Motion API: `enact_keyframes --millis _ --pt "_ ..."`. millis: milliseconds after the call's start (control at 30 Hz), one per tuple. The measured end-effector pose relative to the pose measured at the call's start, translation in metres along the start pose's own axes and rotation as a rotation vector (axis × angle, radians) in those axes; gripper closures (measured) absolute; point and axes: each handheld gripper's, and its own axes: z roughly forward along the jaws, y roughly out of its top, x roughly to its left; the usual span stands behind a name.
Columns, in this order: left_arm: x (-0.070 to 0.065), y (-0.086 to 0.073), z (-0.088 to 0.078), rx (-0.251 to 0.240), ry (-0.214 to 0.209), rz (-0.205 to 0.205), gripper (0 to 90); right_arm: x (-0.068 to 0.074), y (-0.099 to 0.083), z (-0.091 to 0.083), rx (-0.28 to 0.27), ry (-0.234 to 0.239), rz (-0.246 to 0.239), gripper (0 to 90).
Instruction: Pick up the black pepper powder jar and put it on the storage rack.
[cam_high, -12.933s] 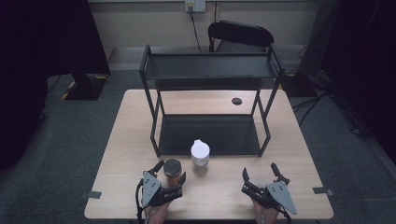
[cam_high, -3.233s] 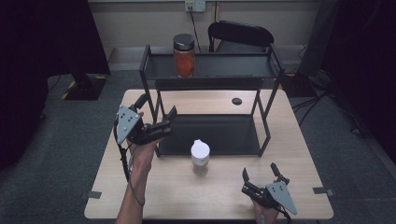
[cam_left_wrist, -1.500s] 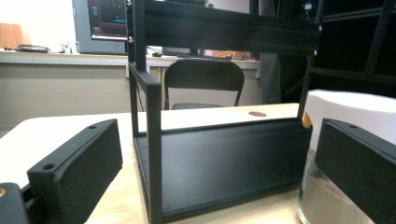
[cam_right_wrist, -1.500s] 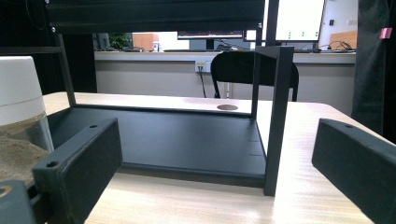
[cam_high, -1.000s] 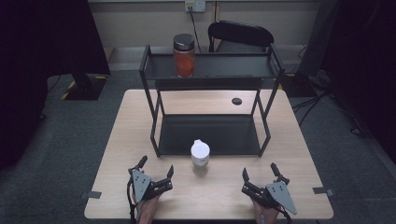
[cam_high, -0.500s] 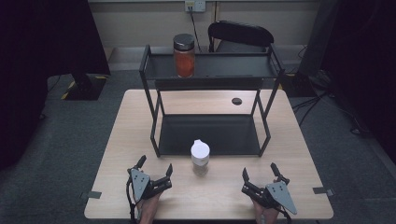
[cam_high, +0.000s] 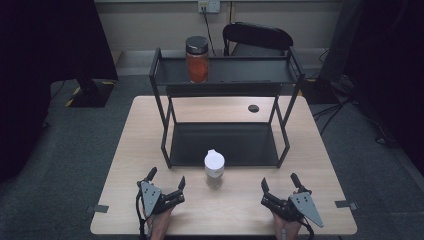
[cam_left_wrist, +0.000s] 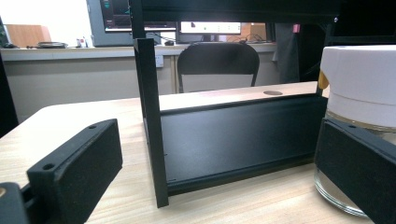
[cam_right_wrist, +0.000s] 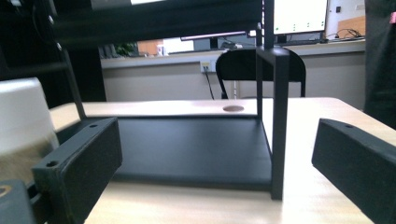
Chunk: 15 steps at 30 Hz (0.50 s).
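A jar of orange-red contents with a dark lid (cam_high: 197, 59) stands on the top shelf of the black two-tier rack (cam_high: 227, 94), toward its left end. A clear jar with a white lid (cam_high: 214, 168) (cam_left_wrist: 359, 112) (cam_right_wrist: 23, 126) stands on the table just in front of the rack's lower shelf. My left gripper (cam_high: 166, 182) (cam_left_wrist: 219, 175) rests open on the table's front edge, left of the white-lidded jar, holding nothing. My right gripper (cam_high: 279, 185) (cam_right_wrist: 219, 165) rests open at the front right, also holding nothing.
The wooden table (cam_high: 145, 130) has a round cable hole (cam_high: 253, 108) behind the rack. A black chair (cam_high: 257, 37) stands beyond the table's far edge. The rack's front posts (cam_left_wrist: 152, 121) (cam_right_wrist: 279, 121) rise close ahead of each gripper.
The left gripper, earlier shut on the orange-red jar, set it on the top shelf and came back down to the table's front edge. Over the last second nothing has moved.
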Motion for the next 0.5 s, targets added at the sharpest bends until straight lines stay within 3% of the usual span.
enact_keyframes --millis 233,500 --pt "0.0 0.0 0.001 0.002 0.004 -0.016 0.5 0.011 0.017 0.001 -0.032 0.027 -0.016 0.5" --pt "0.001 0.0 0.001 0.002 0.004 -0.019 0.6 0.032 0.025 0.009 -0.048 0.099 -0.042 0.5"
